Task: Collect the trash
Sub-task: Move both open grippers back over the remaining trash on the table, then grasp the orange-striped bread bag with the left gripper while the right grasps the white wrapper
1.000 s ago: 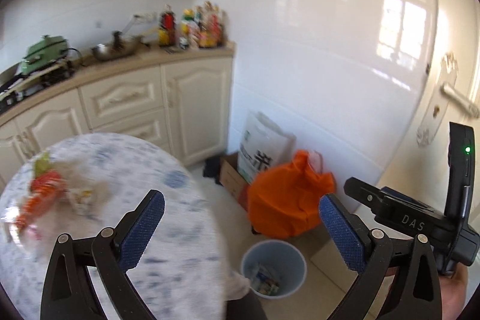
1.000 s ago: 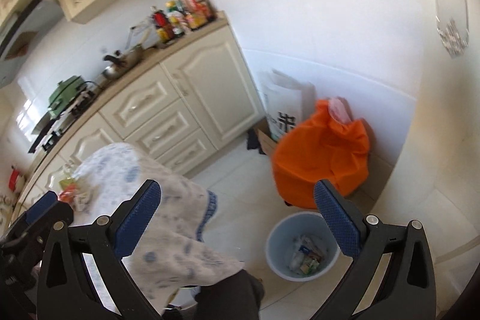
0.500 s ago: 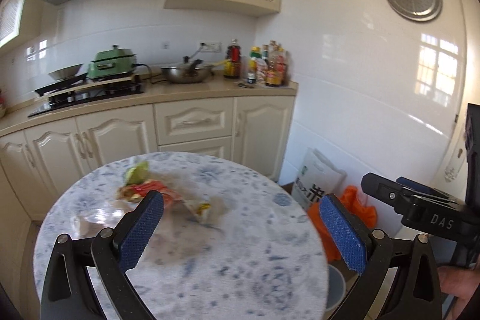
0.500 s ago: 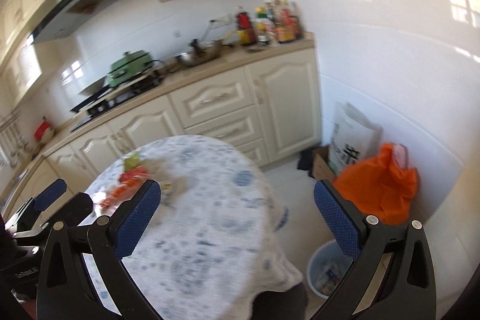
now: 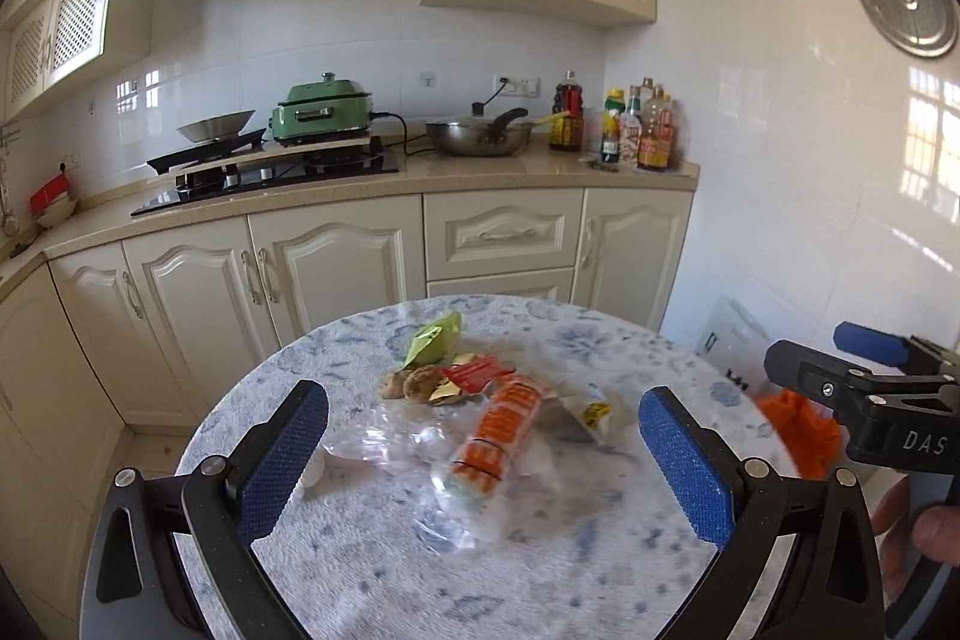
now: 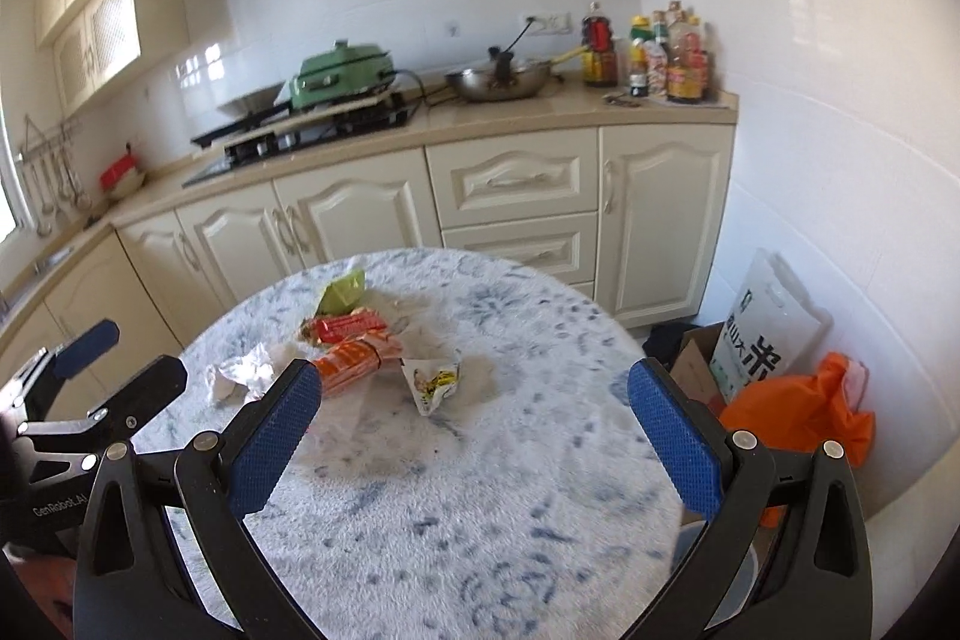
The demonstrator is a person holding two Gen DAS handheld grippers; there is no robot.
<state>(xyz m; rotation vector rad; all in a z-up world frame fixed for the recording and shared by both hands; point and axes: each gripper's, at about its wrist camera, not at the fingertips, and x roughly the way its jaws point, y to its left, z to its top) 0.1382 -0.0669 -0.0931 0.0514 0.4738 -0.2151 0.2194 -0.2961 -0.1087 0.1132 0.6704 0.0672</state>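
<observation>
A pile of trash lies on the round blue-and-white table (image 5: 384, 550): an orange wrapper (image 5: 501, 427), a red packet (image 5: 474, 375), a green wrapper (image 5: 433, 337), clear plastic (image 5: 384, 439) and a small white-yellow packet (image 5: 591, 409). The same pile shows in the right wrist view, with the orange wrapper (image 6: 354, 358) and white-yellow packet (image 6: 433, 382). My left gripper (image 5: 483, 463) is open and empty above the near side of the pile. My right gripper (image 6: 474, 436) is open and empty over the table, right of the pile.
Cream kitchen cabinets (image 5: 336, 268) and a counter with stove, pans and bottles stand behind the table. An orange bag (image 6: 798, 412), a white paper bag (image 6: 762, 340) and a cardboard box (image 6: 690, 364) sit on the floor at right. A blue bin's rim (image 6: 714, 562) shows below the table edge.
Both grippers have swung up and left from the floor bin and orange bag to face the table. The trash pile now sits centred in front of them. Both stayed open.
</observation>
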